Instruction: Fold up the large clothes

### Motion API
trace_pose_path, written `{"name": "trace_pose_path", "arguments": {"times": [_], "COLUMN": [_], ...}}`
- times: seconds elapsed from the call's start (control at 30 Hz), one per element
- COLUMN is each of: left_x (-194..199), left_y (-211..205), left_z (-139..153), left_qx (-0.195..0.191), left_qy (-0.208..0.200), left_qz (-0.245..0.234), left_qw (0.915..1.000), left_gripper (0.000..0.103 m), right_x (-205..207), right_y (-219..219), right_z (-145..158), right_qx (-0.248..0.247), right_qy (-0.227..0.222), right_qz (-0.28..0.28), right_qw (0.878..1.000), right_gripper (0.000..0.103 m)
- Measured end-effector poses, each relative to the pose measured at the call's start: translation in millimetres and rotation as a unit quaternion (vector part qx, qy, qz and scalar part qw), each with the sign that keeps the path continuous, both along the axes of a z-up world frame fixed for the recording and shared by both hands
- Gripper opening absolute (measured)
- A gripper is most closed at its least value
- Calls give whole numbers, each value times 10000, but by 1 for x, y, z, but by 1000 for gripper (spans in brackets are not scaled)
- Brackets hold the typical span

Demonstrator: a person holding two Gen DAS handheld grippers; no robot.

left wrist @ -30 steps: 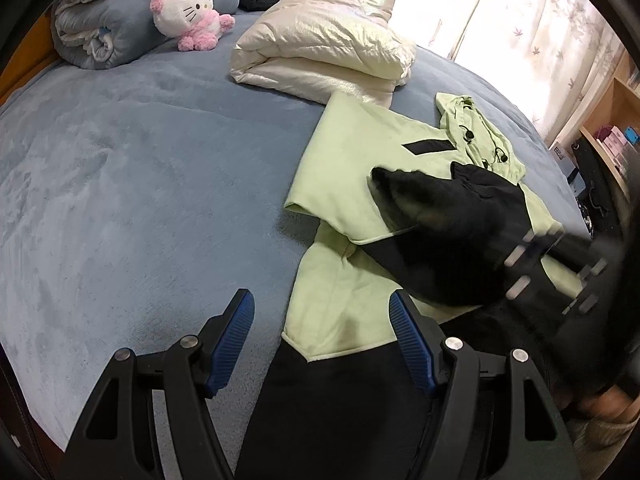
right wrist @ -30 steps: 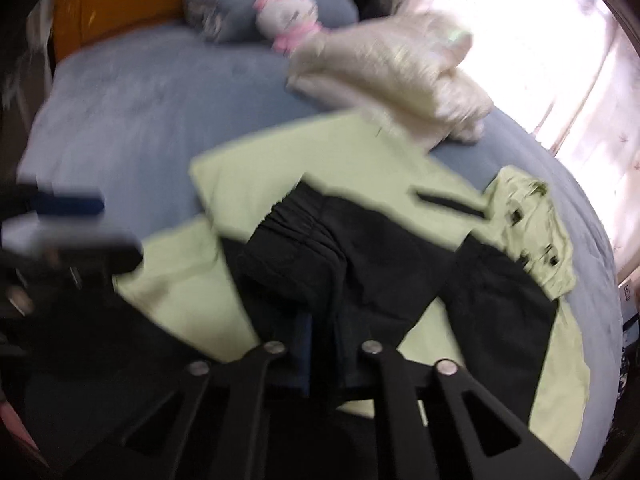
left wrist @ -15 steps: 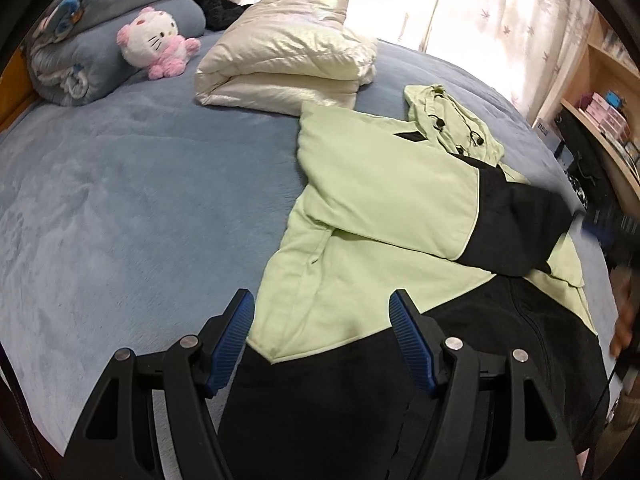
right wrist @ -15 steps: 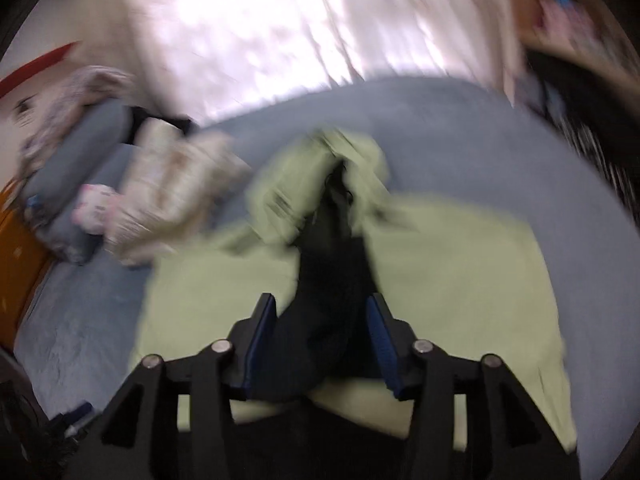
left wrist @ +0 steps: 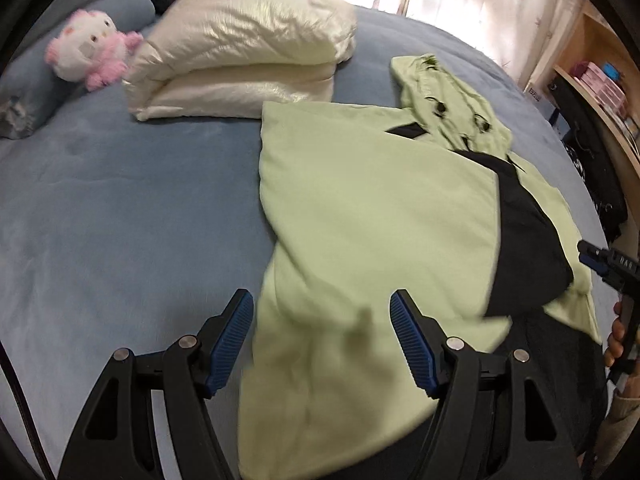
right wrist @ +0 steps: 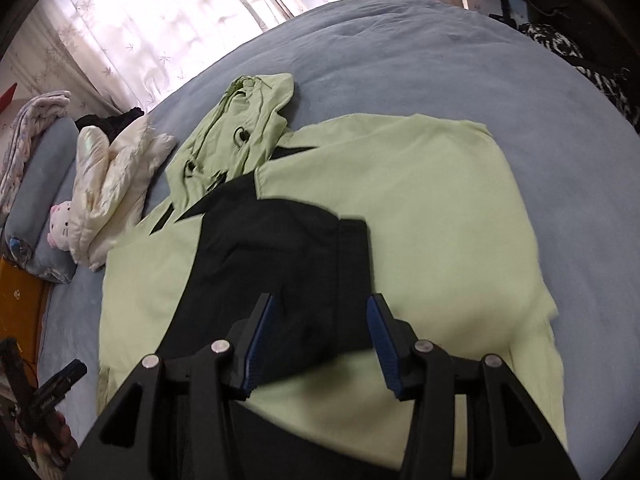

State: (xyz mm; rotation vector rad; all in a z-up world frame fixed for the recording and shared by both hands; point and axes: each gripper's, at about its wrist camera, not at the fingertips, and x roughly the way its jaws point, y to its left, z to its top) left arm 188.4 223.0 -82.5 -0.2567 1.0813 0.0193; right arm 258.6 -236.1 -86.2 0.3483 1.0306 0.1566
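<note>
Lying below both parted fingers: hooded jacket.

A large hooded jacket in pale green with black panels lies flat on a blue-grey bed. Its hood is spread open at the far end, showing dark eyelets. Both sleeves are folded inward across the body: one pale green sleeve crosses the chest, and its black lower part lies on top near the middle. The black hem lies nearest the viewer.
</note>
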Motion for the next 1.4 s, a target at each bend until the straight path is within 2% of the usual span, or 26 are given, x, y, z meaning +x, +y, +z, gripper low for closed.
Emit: {"name": "trace_pose_path", "arguments": {"times": [0.27,0.37,0.43,0.47,0.5,0.57,0.7,0.8,0.9,0.97,1.07,1.1,1.17,1.23,1.3,1.33,1.4], "left_x": [78,95,103,107,109,108,97,92,91,94,97,96,94,90,85,84,76], "left_y": [36,35,30,26,24,21,19,17,14,16,22,24,26,25,20,15,0], "left_z": [-35,-49,-54,-54,-52,-44,-20,-9,-9,-18,-35,-38,-36,-26,-12,-5,11], "left_qx": [-89,-145,-127,-64,18,187,392,578,910,1081,1057,1044,1015,1098,1200,1232,1233], "left_qy": [298,393,347,317,277,80,-459,-754,-895,-780,-509,-445,-434,-458,-585,-668,-862], "left_qz": [425,406,325,288,336,446,603,703,843,892,913,911,922,984,935,890,764], "left_qw": [9986,9983,9988,9991,9990,9988,9963,9930,9882,9871,9889,9894,9896,9880,9866,9861,9857], "left_gripper": [69,69,46,27,20,9,4,3,2,2,3,5,7,15,31,34,50], "right_x": [54,57,57,57,57,56,51,52,64,77,94,95,88,80,70,65,57], "right_y": [-4,0,5,7,10,14,23,30,39,43,45,44,39,36,40,42,52], "right_z": [-41,-45,-45,-45,-45,-40,-13,8,10,-3,-34,-38,-31,-17,-1,7,19], "right_qx": [223,256,172,122,68,-66,-315,-424,-743,-1001,-1199,-1167,-1093,-1089,-1114,-1102,-997], "right_qy": [377,182,37,-22,-63,-188,-827,-1292,-1374,-1097,-256,-147,-231,-420,-685,-796,-970], "right_qz": [20,111,216,236,296,364,410,344,256,225,239,207,69,-41,-26,25,198], "right_qw": [9990,9994,9996,9996,9995,9991,9952,9901,9874,9887,9922,9928,9937,9932,9914,9907,9901], "right_gripper": [48,48,47,42,29,27,24,24,24,24,28,28,29,29,29,29,30]}}
